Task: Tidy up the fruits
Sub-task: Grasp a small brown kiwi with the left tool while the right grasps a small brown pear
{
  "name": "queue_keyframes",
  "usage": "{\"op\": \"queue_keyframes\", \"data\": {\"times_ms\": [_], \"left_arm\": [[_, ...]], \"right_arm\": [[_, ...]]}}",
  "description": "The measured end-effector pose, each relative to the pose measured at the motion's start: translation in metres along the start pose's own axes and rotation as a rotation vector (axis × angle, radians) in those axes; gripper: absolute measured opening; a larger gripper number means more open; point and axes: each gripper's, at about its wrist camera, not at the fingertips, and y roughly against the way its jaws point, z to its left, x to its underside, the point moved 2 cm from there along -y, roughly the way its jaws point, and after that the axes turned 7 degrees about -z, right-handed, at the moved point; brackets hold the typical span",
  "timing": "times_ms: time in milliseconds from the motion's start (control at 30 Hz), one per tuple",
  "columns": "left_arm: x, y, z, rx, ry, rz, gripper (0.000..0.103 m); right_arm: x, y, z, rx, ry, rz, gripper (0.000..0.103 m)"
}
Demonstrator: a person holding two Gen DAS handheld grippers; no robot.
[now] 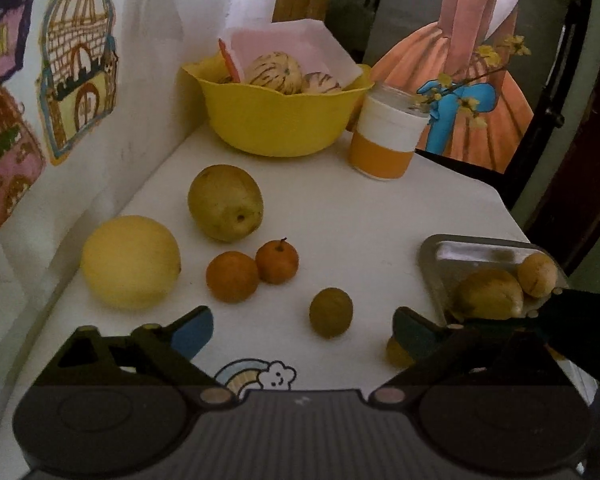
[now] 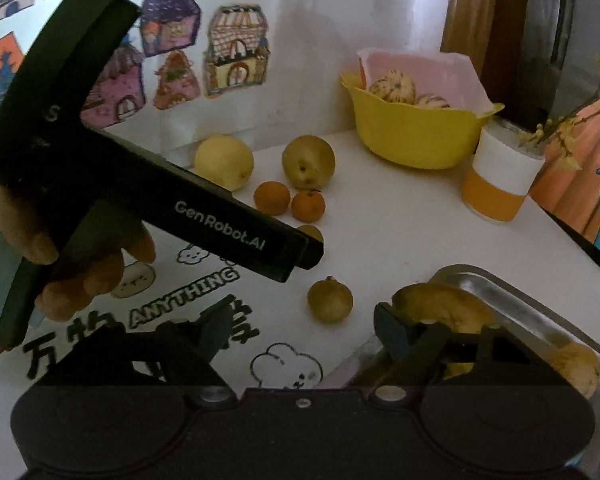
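Note:
My left gripper (image 1: 302, 330) is open and low over the white table, with a small olive fruit (image 1: 331, 312) just ahead of its gap. A second small fruit (image 1: 396, 354) peeks out behind its right finger. Beyond lie two oranges (image 1: 232, 276), a pear (image 1: 225, 202) and a big yellow fruit (image 1: 130, 262). My right gripper (image 2: 302, 326) is open and holds nothing. Its right finger hangs over the metal tray (image 2: 480, 280), which holds brownish fruits (image 2: 440, 304). A small olive fruit (image 2: 330, 300) sits just ahead of it.
A yellow bowl (image 1: 276, 128) with striped melons and pink paper stands at the back, an orange-and-white cup (image 1: 384, 140) beside it. The wall with house drawings (image 1: 76, 76) closes the left side. A hand (image 2: 80, 276) holds the left gripper's black body (image 2: 220, 220).

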Motion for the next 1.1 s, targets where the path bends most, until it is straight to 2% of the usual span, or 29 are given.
{"op": "queue_keyframes", "data": {"times_ms": [67, 167, 300, 467, 533, 767, 900, 1100], "left_arm": [[0.0, -0.003, 0.002, 0.015, 0.002, 0.008, 0.09], [0.0, -0.005, 0.002, 0.035, -0.005, 0.001, 0.082], [0.001, -0.008, 0.003, 0.063, -0.008, 0.009, 0.068], [0.0, -0.01, 0.001, 0.076, -0.017, 0.003, 0.062], [0.0, -0.012, -0.002, 0.079, -0.028, 0.002, 0.058], [0.002, -0.014, -0.012, 0.081, -0.063, 0.011, 0.028], [0.003, -0.011, -0.013, 0.084, -0.049, 0.026, 0.027], [0.006, 0.014, -0.013, 0.063, -0.04, 0.023, 0.027]], "right_arm": [[0.0, -0.004, -0.002, 0.012, -0.004, 0.002, 0.069], [0.0, -0.009, -0.003, 0.029, -0.006, 0.004, 0.057], [0.002, -0.016, -0.006, 0.029, -0.018, 0.023, 0.053], [0.003, -0.02, -0.01, 0.02, -0.037, 0.024, 0.05], [0.003, -0.022, -0.011, 0.022, -0.039, 0.02, 0.042], [0.003, -0.023, -0.015, 0.034, -0.066, 0.013, 0.031], [0.004, -0.017, -0.014, 0.041, -0.069, 0.009, 0.03], [0.0, 0.01, -0.006, 0.038, -0.068, -0.041, 0.03]]}}
